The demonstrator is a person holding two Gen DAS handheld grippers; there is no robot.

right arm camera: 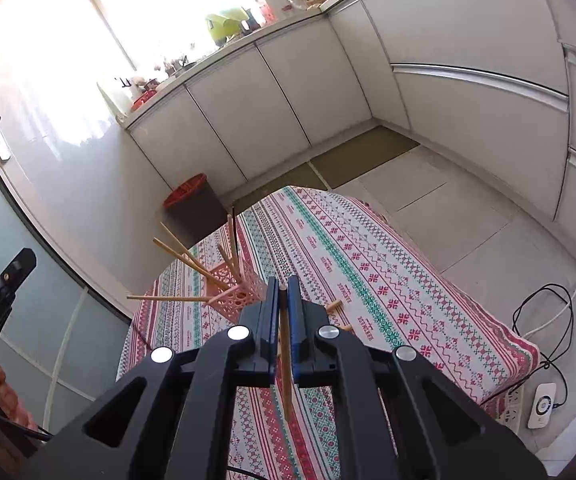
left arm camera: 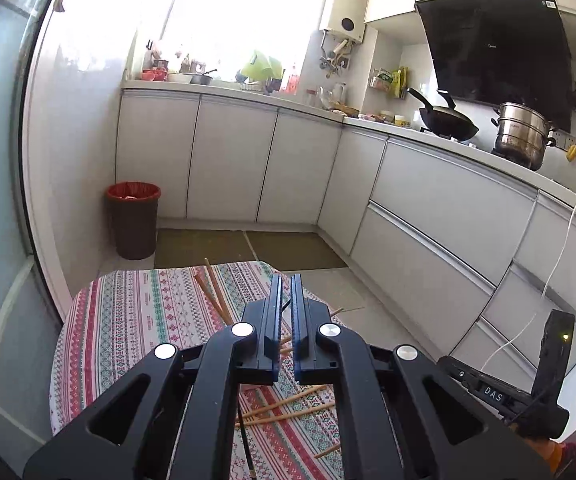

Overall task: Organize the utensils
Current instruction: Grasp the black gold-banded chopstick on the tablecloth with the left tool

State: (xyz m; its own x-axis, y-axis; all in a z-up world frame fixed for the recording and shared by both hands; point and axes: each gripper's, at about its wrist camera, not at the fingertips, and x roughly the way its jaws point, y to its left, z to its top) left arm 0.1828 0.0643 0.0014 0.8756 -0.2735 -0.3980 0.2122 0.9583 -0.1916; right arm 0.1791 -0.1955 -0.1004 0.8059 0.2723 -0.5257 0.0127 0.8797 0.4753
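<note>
— Patterned cloth covers the surface [right arm camera: 388,264], with the pink basket [right arm camera: 233,290] near its left edge, several chopsticks [right arm camera: 191,264] leaning out of it.

— And the grippers?

— Right gripper [right arm camera: 283,286]: jaws clamped on one wooden chopstick [right arm camera: 285,368]. Left gripper [left arm camera: 286,282]: jaws narrow, a thin dark stick between them; loose chopsticks [left arm camera: 288,408] lie beneath.

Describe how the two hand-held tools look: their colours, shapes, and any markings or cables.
Both tools are matte black plastic. The left tool and the right tool each have two flat, narrow fingers with blue inner edges, angular linkage arms with triangular cut-outs, and four round silver pivot caps. The right tool's handle carries white letters "DAS" and a small lit indicator. A thin black cable runs from the left handle.
</note>
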